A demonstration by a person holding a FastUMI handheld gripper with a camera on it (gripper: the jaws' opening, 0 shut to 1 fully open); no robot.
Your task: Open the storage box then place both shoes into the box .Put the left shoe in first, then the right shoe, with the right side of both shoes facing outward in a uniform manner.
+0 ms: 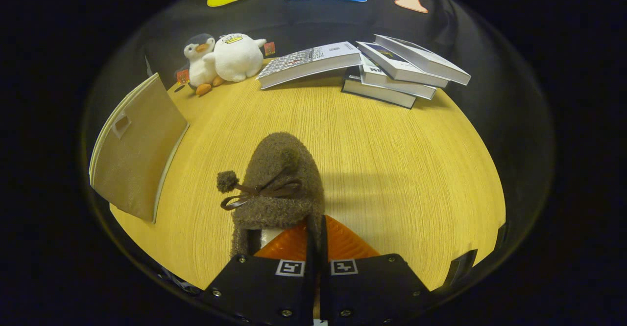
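Observation:
A brown fuzzy shoe [279, 179] with a ribbon bow and a pom-pom points away from me, toe toward the books. My gripper [317, 235] is shut on the right wall of the shoe's opening, one finger inside and one outside. The shoe seems held just above the wooden table [392, 169]; its shadow falls to the right. The beige fabric storage box [134, 150] stands at the left of the shoe, its lid or side panel facing me, so I cannot tell whether it is open.
Two plush penguins [225, 59] sit at the table's far left corner. Several books [372, 66] lie stacked and fanned along the far edge. Bare wood stretches to the right of the shoe.

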